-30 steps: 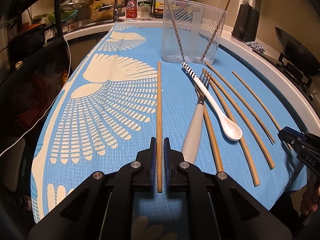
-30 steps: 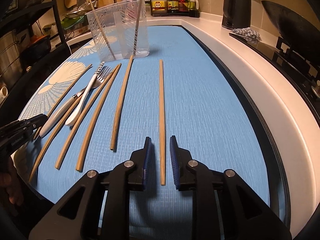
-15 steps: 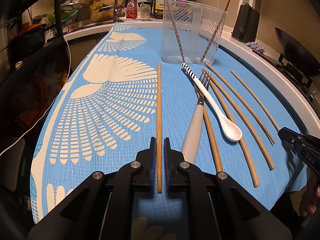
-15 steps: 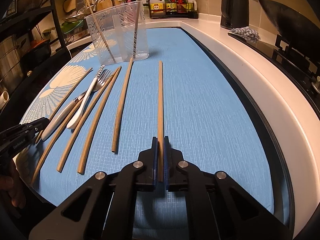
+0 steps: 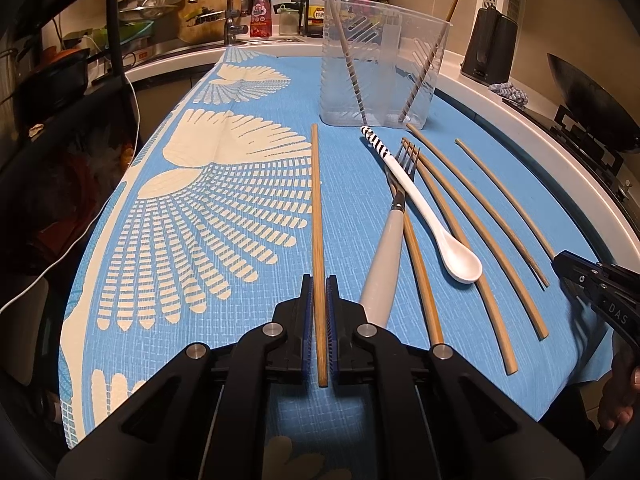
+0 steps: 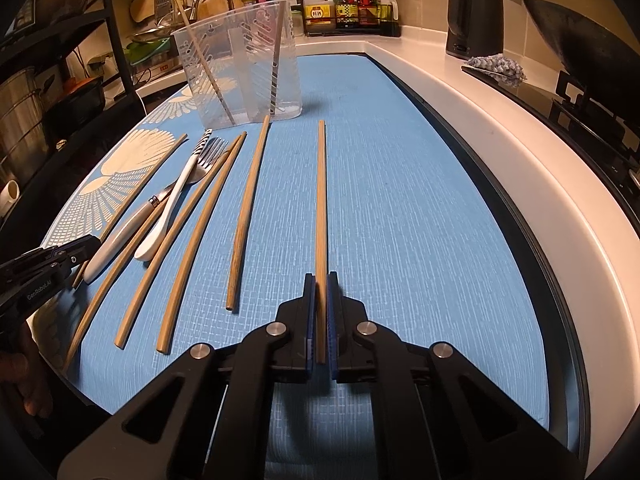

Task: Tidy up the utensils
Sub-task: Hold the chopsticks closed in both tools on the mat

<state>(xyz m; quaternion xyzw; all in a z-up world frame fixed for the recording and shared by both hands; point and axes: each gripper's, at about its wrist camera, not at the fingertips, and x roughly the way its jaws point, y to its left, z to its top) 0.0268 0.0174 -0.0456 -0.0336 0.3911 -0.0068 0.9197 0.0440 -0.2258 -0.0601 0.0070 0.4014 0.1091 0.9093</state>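
My left gripper [image 5: 319, 286] is shut on the near end of a wooden chopstick [image 5: 316, 208] that points away toward the clear plastic holder [image 5: 380, 76]. My right gripper [image 6: 320, 284] is shut on another wooden chopstick [image 6: 321, 196], whose near end is raised slightly off the blue mat. The holder [image 6: 240, 68] has two chopsticks leaning in it. A white spoon [image 5: 424, 208] lies across a fork [image 5: 394, 216] with a white handle. Several more chopsticks lie beside them [image 6: 246, 208].
The blue patterned mat [image 5: 224, 216] covers the counter. A white counter rim [image 6: 500, 152] and a stove with a dark wok [image 6: 580, 44] lie to the right. A sink, tap and bottles stand at the back [image 5: 224, 12]. A dark shelf rack [image 5: 60, 92] is on the left.
My right gripper closed on the chopstick between its fingers and lifted its near end slightly. My left gripper stayed shut on its chopstick, almost still.
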